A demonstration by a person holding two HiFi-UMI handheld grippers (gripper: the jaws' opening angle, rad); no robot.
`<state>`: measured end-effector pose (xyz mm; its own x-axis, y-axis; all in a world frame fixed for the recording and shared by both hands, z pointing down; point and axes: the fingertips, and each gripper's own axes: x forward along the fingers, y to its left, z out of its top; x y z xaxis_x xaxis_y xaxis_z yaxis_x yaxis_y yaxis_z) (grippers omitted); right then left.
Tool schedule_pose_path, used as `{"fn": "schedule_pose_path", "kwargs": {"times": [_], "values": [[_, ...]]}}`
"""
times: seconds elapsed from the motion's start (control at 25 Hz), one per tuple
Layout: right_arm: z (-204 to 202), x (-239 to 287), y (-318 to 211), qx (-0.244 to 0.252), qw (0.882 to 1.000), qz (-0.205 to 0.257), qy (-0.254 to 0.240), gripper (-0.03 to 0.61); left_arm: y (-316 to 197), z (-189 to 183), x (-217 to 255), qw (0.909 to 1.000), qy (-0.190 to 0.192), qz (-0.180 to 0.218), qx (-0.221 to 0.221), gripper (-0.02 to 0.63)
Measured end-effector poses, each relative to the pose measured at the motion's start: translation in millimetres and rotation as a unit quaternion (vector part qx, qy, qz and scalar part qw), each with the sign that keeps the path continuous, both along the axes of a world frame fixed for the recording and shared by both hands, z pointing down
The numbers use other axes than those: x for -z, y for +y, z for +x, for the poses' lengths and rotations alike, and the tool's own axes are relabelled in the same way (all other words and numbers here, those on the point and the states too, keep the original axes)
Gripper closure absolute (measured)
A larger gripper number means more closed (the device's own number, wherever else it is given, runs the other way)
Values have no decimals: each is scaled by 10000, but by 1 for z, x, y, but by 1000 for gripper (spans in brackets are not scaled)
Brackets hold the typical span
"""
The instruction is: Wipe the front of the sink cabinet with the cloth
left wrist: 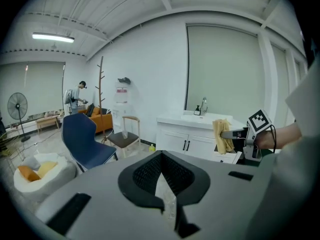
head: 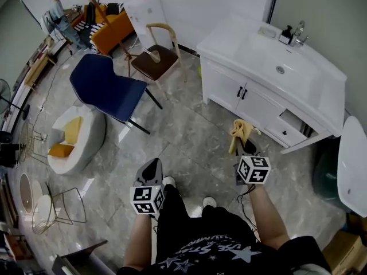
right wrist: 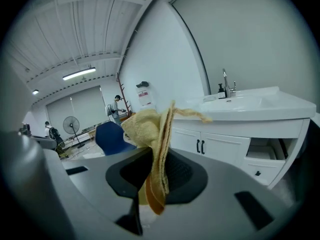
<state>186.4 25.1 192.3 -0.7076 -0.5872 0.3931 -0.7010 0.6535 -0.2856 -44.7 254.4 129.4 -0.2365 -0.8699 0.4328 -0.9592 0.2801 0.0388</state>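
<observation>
White sink cabinet [head: 246, 93] stands on the grey tile floor [head: 189, 136], doors shut, lower right drawer [head: 291, 126] pulled out. Blue chair [head: 106, 87] well apart, to its left. Yellow cloth [head: 242, 130] clamped in right tool [head: 241, 143], near cabinet front, not touching. Left tool [head: 152, 165] clenched, empty, over floor.

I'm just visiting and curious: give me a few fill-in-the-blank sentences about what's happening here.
1. The right gripper is shut on a ____ cloth.
2. The left gripper holds ____.
3. On the white cabinet, the drawer stands ____.

Missing words: yellow; nothing; open.
</observation>
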Motion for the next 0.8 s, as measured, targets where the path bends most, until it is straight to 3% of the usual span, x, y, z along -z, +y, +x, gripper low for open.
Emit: {"fn": "schedule_pose_path", "kwargs": {"times": [0.24,0.44,0.6,0.8], "values": [[-2,-4,-36,-584,9983,26,-10,495,-75,-34,9,9977,-147,108,-652,600],[-31,-13,-68,-1199,9927,67,132,495,-149,-90,-7,9912,-78,114,-1317,600],[-63,-23,-97,-1835,9822,18,391,495,-226,-142,-35,9796,80,-57,-2009,600],[-118,-33,-127,-2571,9646,-140,564,495,-308,-200,-55,9576,39,-80,-2879,600]]}}
